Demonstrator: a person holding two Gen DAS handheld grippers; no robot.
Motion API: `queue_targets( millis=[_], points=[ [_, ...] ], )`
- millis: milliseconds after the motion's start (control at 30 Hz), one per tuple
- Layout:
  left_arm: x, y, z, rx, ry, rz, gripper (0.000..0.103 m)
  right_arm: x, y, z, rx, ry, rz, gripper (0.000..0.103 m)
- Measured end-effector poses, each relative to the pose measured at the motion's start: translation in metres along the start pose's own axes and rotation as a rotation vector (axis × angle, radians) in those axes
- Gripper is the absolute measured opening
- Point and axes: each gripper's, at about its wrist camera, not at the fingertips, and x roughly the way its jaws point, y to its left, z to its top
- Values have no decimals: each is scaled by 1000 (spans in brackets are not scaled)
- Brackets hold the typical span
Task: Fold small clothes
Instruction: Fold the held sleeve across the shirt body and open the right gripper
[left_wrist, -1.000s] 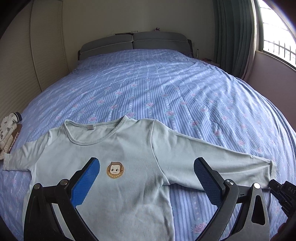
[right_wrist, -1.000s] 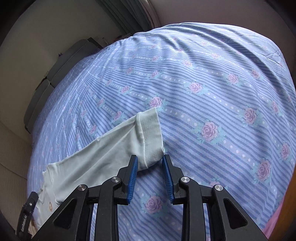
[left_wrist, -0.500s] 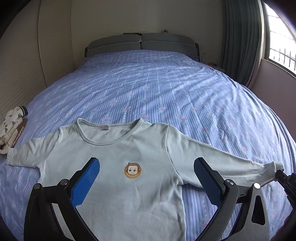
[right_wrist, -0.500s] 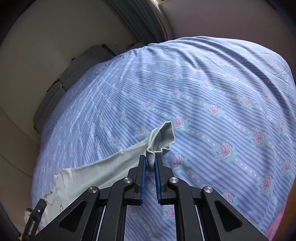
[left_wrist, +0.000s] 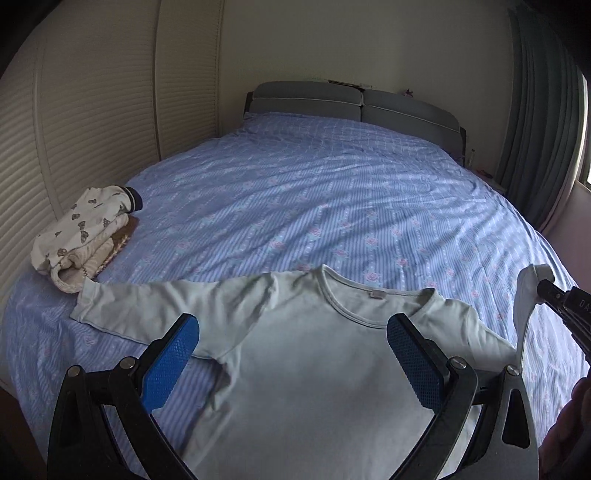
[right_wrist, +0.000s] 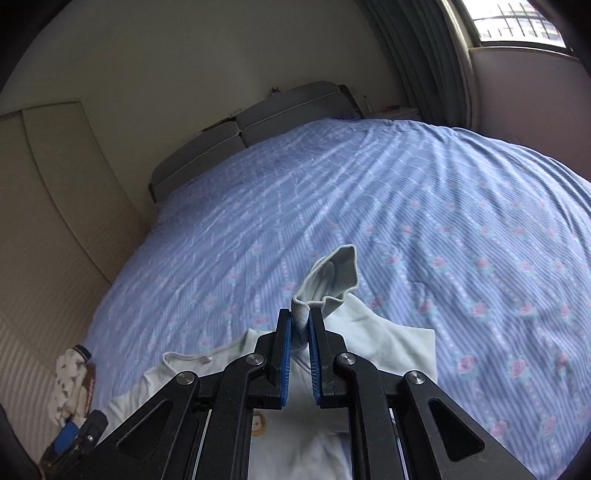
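While collar-first toward headboard, shirt.

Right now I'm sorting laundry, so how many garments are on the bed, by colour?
Pale blue-green long-sleeved shirt, its cuff pinched in the right tool: 1
Folded cream-patterned garments in the stack: at least 2, exact count unclear
Total: at least 3

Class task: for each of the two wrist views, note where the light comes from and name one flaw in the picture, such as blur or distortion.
Left wrist view: dim, daylight from the right edge; fisheye bends the wardrobe doors and bed. Right wrist view: bright window top right; bedspread pattern slightly smeared, shirt cuff sharp in the right gripper.
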Motion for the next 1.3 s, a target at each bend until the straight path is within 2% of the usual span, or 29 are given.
queue_targets(
  millis=[133,300,433,633,733,800,833,867,900,1033,1167,1300],
  points=[
    [2,51,2,-15,7,51,103,35,78,-18,-141,45,67,11],
    [4,104,1,-46,8,115,103,79,156,-65,-270,143,131,11],
    [10,131,-5,-78,24,139,103,104,197,-114,-364,237,155,10],
    [21,144,-14,-87,55,139,103,126,221,-161,-430,324,152,10],
    [25,144,-17,-81,64,140,103,134,224,-172,-445,385,184,11],
    [28,144,-19,-81,68,140,103,132,227,-178,-474,397,202,18],
    [29,143,-20,-82,71,141,103,128,227,-178,-487,388,202,21],
    [30,143,-21,-82,74,141,103,123,226,-178,-495,377,202,32],
    [32,142,-22,-82,78,140,103,116,222,-176,-492,362,207,37],
    [38,130,-24,-73,88,128,103,84,192,-156,-429,281,197,37],
    [46,104,-23,-46,88,101,103,60,141,-128,-369,203,90,37],
    [58,69,-22,0,85,71,103,51,84,-108,-327,166,-74,38]
  ],
)
